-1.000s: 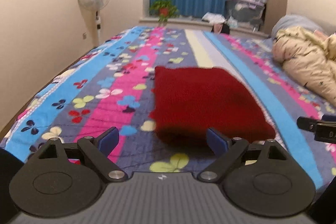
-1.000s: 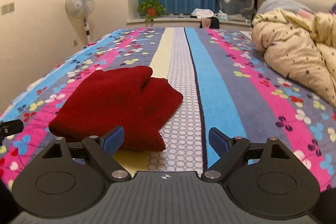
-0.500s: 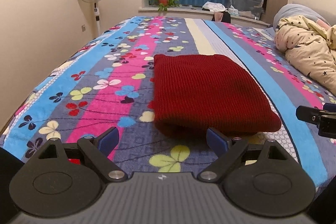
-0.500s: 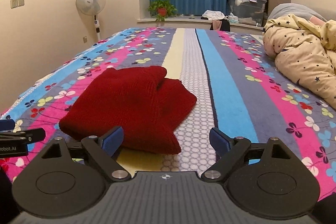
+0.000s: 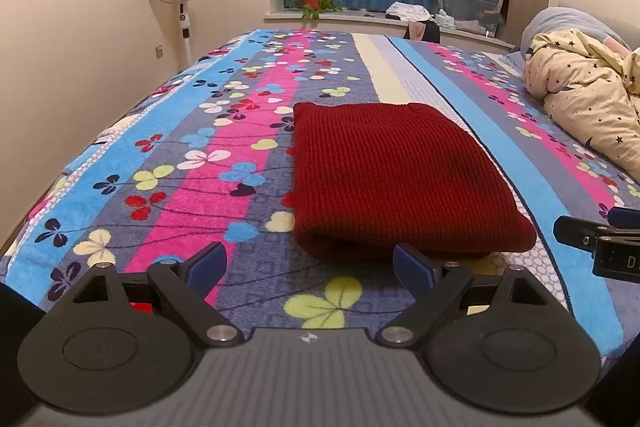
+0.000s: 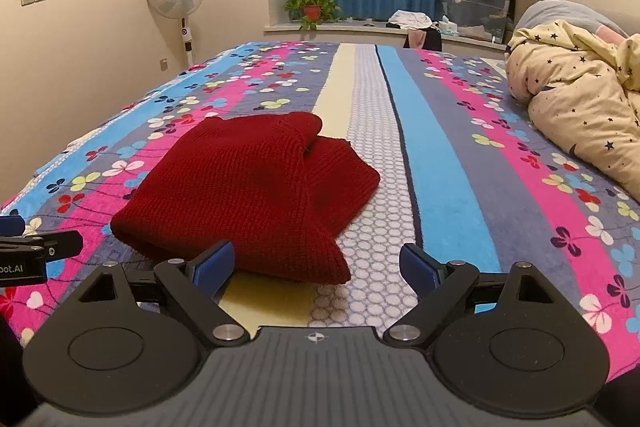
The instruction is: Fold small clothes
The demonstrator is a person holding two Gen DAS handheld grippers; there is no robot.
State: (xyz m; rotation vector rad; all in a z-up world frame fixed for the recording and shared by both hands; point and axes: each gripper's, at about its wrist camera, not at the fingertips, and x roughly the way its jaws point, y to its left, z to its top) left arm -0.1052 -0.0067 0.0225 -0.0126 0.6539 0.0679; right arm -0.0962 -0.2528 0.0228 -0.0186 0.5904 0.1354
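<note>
Two grippers hang low over the striped, flower-printed bedspread [image 5: 168,163], each facing the one red knitted garment [image 5: 392,183] that lies folded on it. Taking the garment as the landmark: in the left wrist view the left gripper [image 5: 310,265] sits just short of the garment's near folded edge, its right blue fingertip [image 5: 412,267] in front of that edge and its left one over bare bedspread to the garment's left; whether the tip touches the knit cannot be told. In the right wrist view the right gripper [image 6: 316,267] faces the garment's [image 6: 248,191] near right corner, its left blue fingertip [image 6: 214,265] in front of the near hem and the other over the honeycomb-patterned stripe to the garment's right.

Writing is scarce. On the left gripper's body, seen at the left edge of the right wrist view, the letters "oot.AI" can be read, cut off by the frame. On the right gripper's body [image 5: 600,247], seen at the right edge of the left wrist view beside the garment's right corner, a white "D" shows, the rest out of frame.

Both pairs of fingers stand wide apart and grip nothing. Beyond the garment's right side, well apart from it, lies a cream star-printed quilt [image 6: 580,99].
</note>
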